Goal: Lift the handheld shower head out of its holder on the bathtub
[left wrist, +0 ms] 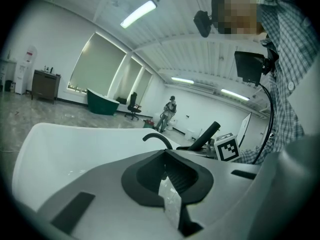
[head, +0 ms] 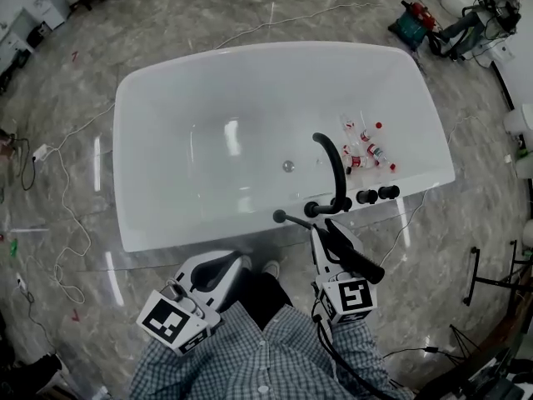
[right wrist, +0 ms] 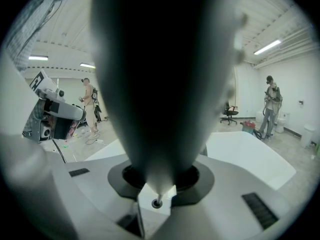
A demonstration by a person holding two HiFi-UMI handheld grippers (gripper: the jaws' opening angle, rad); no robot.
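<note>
1. Head view: my right gripper is clamped on the black shower head. The shower head lies slanted across the jaws on my side of the white bathtub. Its upper end is close to the fittings at the foot of the black faucet, and I cannot tell whether it touches them. Two knobs stand on the rim just beside the faucet. My left gripper is near the rim further left and carries nothing. Small bottles lie inside the bathtub by the faucet.
2. Left gripper view: the jaws of my left gripper are drawn together with nothing between them. Past them I see the bathtub and the arch of the faucet. The shower head pokes up at a tilt beside the other tool's marker cube.
3. Right gripper view: the shower head is a dark blur that fills the middle, seated between the jaws of my right gripper, which grip it. The bathtub shows behind on the right.
</note>
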